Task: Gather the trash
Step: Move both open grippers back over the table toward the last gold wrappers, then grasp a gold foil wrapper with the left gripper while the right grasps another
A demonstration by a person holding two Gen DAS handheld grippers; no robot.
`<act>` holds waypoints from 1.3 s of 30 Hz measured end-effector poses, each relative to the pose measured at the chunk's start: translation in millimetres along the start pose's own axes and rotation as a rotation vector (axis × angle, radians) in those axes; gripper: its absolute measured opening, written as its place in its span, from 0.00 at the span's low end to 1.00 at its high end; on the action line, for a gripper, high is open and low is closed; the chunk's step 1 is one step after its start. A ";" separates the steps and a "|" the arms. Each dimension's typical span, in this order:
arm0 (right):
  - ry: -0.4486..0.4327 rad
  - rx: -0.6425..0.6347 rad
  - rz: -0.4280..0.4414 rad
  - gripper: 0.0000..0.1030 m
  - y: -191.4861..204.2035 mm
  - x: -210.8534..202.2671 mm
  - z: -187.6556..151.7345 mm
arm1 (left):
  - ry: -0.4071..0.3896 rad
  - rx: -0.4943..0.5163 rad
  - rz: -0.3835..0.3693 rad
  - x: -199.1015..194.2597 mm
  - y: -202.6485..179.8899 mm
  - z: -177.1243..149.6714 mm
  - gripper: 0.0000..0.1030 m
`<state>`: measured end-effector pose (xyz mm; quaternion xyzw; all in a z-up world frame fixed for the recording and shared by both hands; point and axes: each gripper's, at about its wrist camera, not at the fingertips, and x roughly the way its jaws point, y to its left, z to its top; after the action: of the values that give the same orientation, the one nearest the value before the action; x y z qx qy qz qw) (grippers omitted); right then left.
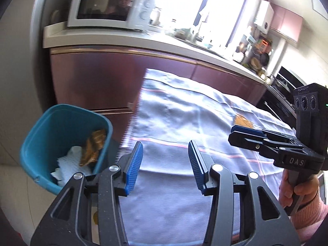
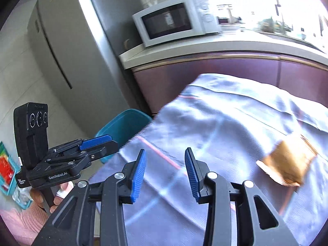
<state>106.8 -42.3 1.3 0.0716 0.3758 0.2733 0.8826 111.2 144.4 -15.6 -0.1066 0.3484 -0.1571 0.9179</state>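
A teal bin [image 1: 39, 137] stands beside the table's left end and holds crumpled white paper [image 1: 68, 162] and a brown wrapper [image 1: 93, 146]. My left gripper [image 1: 165, 143] is open over the near part of the pale blue tablecloth [image 1: 174, 110], to the right of the bin, with nothing between its fingers. A brown paper scrap [image 2: 287, 163] lies on the cloth to the right of my right gripper [image 2: 165, 150], which is open and empty. Each gripper shows in the other's view: the right gripper [image 1: 235, 132] and the left gripper [image 2: 106, 141]. The bin [image 2: 125, 123] is partly hidden behind the left gripper.
Dark red cabinets [image 1: 106, 78] with a white counter run behind the table. A microwave [image 1: 108, 6] sits on the counter, and a grey fridge [image 2: 67, 47] stands to the left. A hand in a pink sleeve [image 1: 303, 203] holds each gripper. A teal tray [image 2: 6, 170] lies at far left.
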 end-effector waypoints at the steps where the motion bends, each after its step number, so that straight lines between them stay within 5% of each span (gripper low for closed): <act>1: -0.006 0.017 -0.018 0.36 -9.0 -7.1 -3.1 | 0.008 0.013 -0.011 4.2 -9.3 0.7 0.44; 14: -0.091 0.208 -0.170 0.36 -112.8 -60.2 -20.6 | 0.092 0.125 -0.121 57.9 -100.6 11.1 0.44; 26: -0.094 0.295 -0.183 0.36 -159.6 -60.7 -26.5 | 0.157 0.153 -0.145 102.8 -138.4 24.2 0.44; 33: -0.089 0.340 -0.188 0.36 -180.2 -58.4 -29.4 | 0.260 0.148 -0.160 149.7 -156.0 26.8 0.49; 36: -0.091 0.346 -0.184 0.36 -183.7 -60.0 -31.2 | 0.301 0.138 -0.159 169.7 -161.3 24.1 0.43; 39: -0.091 0.349 -0.180 0.37 -187.8 -61.7 -33.0 | 0.301 0.149 -0.151 175.4 -166.6 22.3 0.14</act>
<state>129.1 -235.8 -45.9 0.2022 0.3819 0.1205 0.8937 214.8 -71.8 -54.8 -0.0395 0.4601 -0.2652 0.8464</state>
